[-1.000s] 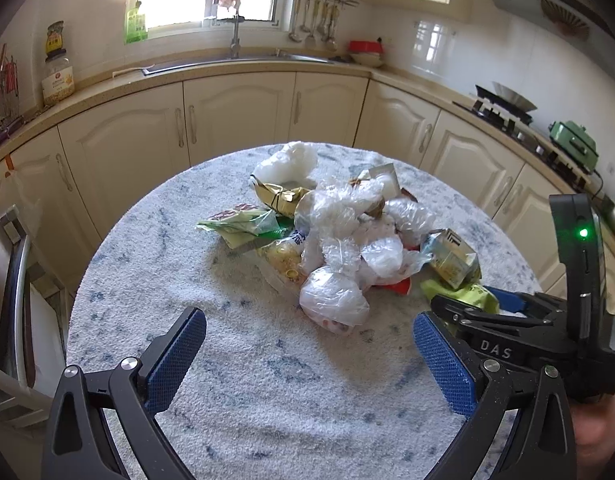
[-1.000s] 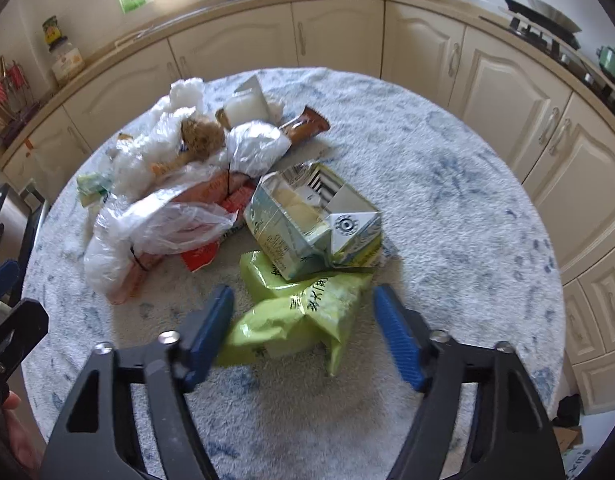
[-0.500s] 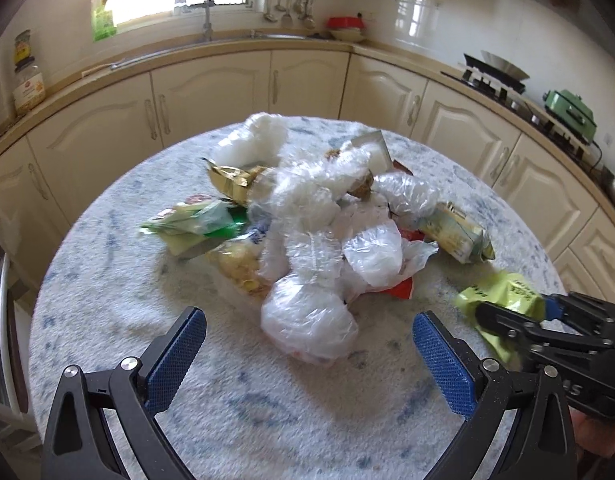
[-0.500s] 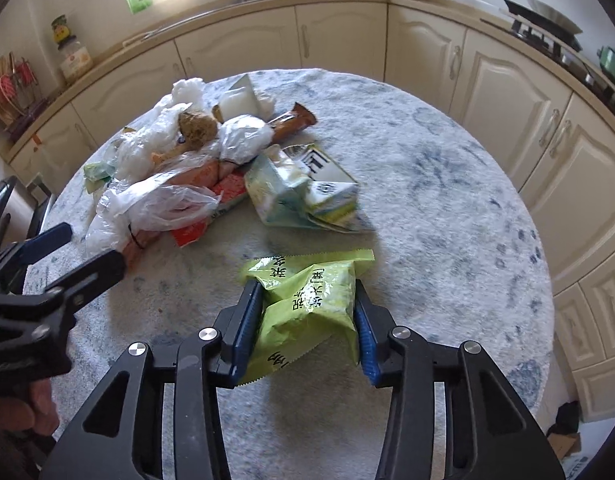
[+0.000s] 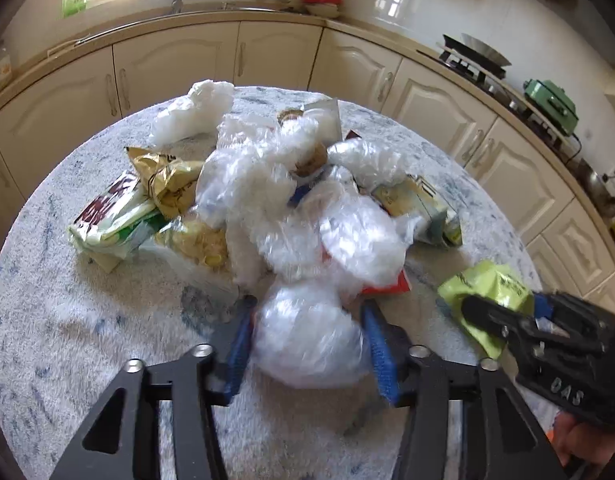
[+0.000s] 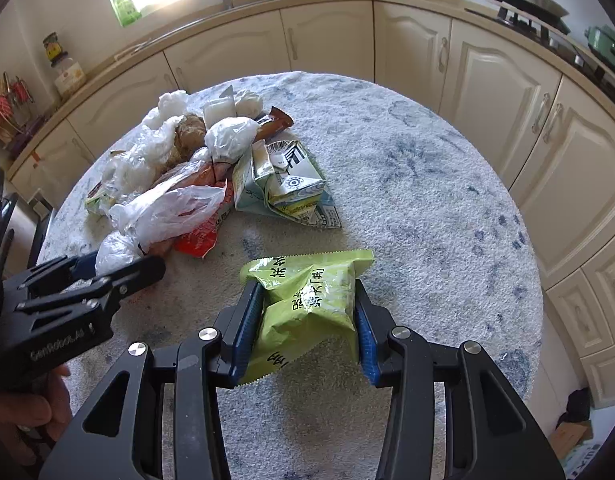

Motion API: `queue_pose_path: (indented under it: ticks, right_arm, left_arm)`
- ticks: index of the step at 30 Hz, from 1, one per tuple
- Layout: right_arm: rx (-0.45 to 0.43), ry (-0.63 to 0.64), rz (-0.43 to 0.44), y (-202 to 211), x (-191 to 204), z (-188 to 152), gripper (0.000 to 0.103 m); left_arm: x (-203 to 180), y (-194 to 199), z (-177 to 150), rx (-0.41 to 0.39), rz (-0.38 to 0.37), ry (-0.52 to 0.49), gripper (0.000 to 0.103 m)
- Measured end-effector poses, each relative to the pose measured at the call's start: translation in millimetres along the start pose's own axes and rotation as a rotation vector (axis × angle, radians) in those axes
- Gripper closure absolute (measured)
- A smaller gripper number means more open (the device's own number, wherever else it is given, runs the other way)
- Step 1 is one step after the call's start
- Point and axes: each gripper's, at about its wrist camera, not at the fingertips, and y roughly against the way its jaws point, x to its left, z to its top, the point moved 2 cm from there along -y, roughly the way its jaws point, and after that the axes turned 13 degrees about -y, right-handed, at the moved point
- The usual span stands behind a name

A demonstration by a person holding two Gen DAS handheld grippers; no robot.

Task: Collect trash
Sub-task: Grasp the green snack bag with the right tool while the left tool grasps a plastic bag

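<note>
Since a second ago both of my grippers have closed in on trash: my left gripper [image 5: 307, 344] has come forward to the near edge of the pile with its jaws just closing, and a knotted clear plastic bag [image 5: 307, 336] now sits between the blue pads [image 5: 377, 344], which touch its sides on both flanks. Motion blur keeps me from seeing how firmly they squeeze it, but the bag bulges between them. My right gripper [image 6: 305, 320] narrowed earlier in that second and is pinching the lime-green snack packet [image 6: 307, 304], crumpled between its pads and pulled away from the heap toward me, above the round blue-and-white mottled table [image 6: 427, 200]. Everything else lies on that table: a heap of clear plastic bags [image 5: 275, 184] with a gold wrapper [image 5: 167, 180] and a green-and-white packet [image 5: 111, 224] at its left, a flattened drink carton [image 6: 291, 188] at its right, a red wrapper [image 6: 195, 240] beneath, and a brown bar wrapper [image 6: 275, 120] at the back. Cream kitchen cabinets [image 6: 327, 36] curve behind the table.
</note>
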Motion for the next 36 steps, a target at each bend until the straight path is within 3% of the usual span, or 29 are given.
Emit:
queue_pose_path:
  ticks: [3, 4, 6, 7, 11, 17, 20, 22, 24, 27, 29, 36]
  right_arm:
    - [0.001, -0.004, 0.002, 0, -1, 1, 0.059]
    - [0.000, -0.004, 0.003, 1, -1, 1, 0.059]
    - [-0.004, -0.002, 0.004, 3, -1, 1, 0.059]
    - [-0.006, -0.002, 0.005, 5, -2, 2, 0.059]
    - [-0.010, -0.003, 0.014, 10, -3, 1, 0.059]
    - [0.003, 0.005, 0.027, 12, -2, -6, 0.059]
    - [0.010, 0.004, 0.029, 12, -3, -12, 0.059]
    - [0.010, 0.001, 0.030, 14, -3, -14, 0.059]
    - [0.003, -0.003, 0.033, 19, -4, -16, 0.059]
    - [-0.014, -0.009, 0.033, 30, -9, -16, 0.059]
    - [-0.027, -0.020, 0.032, 38, -15, -15, 0.059]
    - [-0.064, -0.054, 0.036, 60, -32, -15, 0.059]
  left_arm:
    - [-1, -12, 10, -0.018, 0.001, -0.007, 0.048]
    - [-2, -14, 12, -0.016, 0.001, -0.009, 0.065]
    - [1, -15, 11, -0.012, -0.064, 0.022, 0.072]
    - [3, -14, 8, -0.009, -0.092, 0.039, 0.073]
    - [4, -1, -8, 0.000, -0.079, 0.016, 0.073]
    - [1, 35, -43, 0.024, -0.025, -0.034, 0.072]
    - [-7, 38, -45, 0.032, 0.011, -0.095, 0.060]
    - [-12, 31, -35, 0.030, 0.028, -0.109, 0.044]
    - [-21, 20, -24, 0.014, 0.034, -0.116, 0.048]
    - [-24, 11, -16, 0.015, 0.006, -0.100, 0.077]
    - [-23, 5, -15, 0.011, -0.054, -0.060, 0.078]
    - [-31, 24, -15, -0.037, -0.044, -0.065, 0.078]
